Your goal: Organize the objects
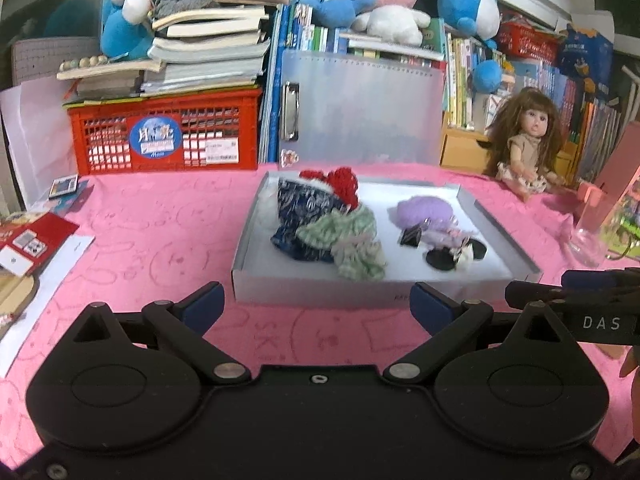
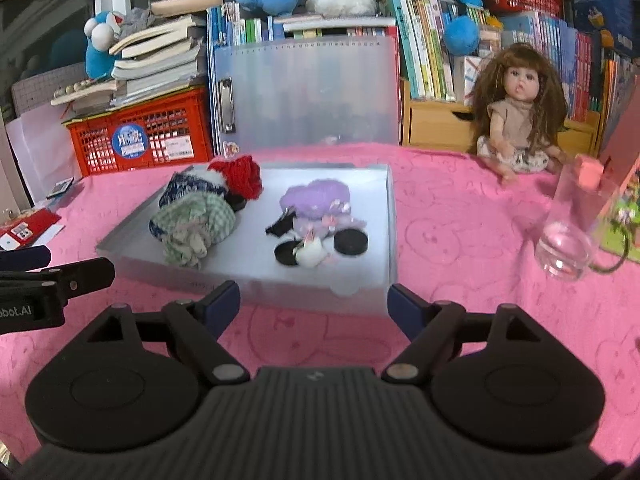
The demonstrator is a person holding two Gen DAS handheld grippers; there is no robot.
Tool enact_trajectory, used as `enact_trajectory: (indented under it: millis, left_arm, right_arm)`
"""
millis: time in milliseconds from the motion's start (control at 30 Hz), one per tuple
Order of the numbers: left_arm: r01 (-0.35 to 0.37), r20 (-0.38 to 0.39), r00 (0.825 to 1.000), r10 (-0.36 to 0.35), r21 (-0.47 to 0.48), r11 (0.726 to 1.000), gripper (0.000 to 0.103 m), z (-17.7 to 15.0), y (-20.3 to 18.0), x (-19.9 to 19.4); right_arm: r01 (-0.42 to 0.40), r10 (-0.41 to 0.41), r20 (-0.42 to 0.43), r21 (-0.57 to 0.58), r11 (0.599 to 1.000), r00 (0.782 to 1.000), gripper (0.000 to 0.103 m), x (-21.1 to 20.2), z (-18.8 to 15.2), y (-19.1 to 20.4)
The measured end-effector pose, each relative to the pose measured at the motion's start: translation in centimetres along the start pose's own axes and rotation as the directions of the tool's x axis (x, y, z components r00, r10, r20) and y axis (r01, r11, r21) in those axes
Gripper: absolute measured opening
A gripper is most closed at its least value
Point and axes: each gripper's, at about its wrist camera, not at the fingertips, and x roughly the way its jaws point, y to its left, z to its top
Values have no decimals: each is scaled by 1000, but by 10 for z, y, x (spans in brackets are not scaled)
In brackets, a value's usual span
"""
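Note:
A shallow white box point(image 1: 312, 292) point(image 2: 372, 236) lies on the pink cloth ahead of both grippers. In its left half sits a pile of scrunchies: a red one point(image 1: 344, 184) point(image 2: 240, 176), a dark blue one point(image 1: 300, 204), a green checked one point(image 1: 356, 240) point(image 2: 192, 224). Its right half holds a purple fluffy piece point(image 1: 424, 208) point(image 2: 316, 196), a black clip point(image 1: 412, 236) and black round pads point(image 2: 351, 241). My left gripper point(image 1: 318, 304) stands open just short of the box's near wall. My right gripper point(image 2: 314, 304) is open too, with nothing between its fingers.
A doll point(image 1: 524, 144) point(image 2: 516, 116) sits at the back right. A clear glass cup point(image 2: 572, 232) point(image 1: 588, 236) stands on the right of the cloth. A red crate point(image 1: 164, 132), stacked books and plush toys line the back. Cards and papers point(image 1: 28, 240) lie at the left.

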Motion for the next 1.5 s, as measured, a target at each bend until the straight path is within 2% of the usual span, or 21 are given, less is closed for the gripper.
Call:
enact_trajectory:
  millis: [267,633,867,1067,1500]
  left_arm:
    - [-41,-53,998,41,2,999,99,-21,0,19]
    - [-74,-110,991,71,-24,997,102,-31,4,44]
    - [-97,-116,989,96,-8,995,103,-32,1,51]
    - [-117,-126,985,118,11,993,103,-31,-2,54]
    - [-116,-126,985,117,9,993,103,-31,-1,54]
  right_arm:
    - [32,-32,-40,8,999,999,90,13,-19,0]
    - [70,-70,-60,1,998,996,93,28,-28,0]
    - [89,-91,-47,-27,996,995,103,34,-31,5]
    - [103,-104,-46,-36,994,993,103,36,-31,8]
    - [102,-104,-46,-37,994,994,103,36,-31,7]
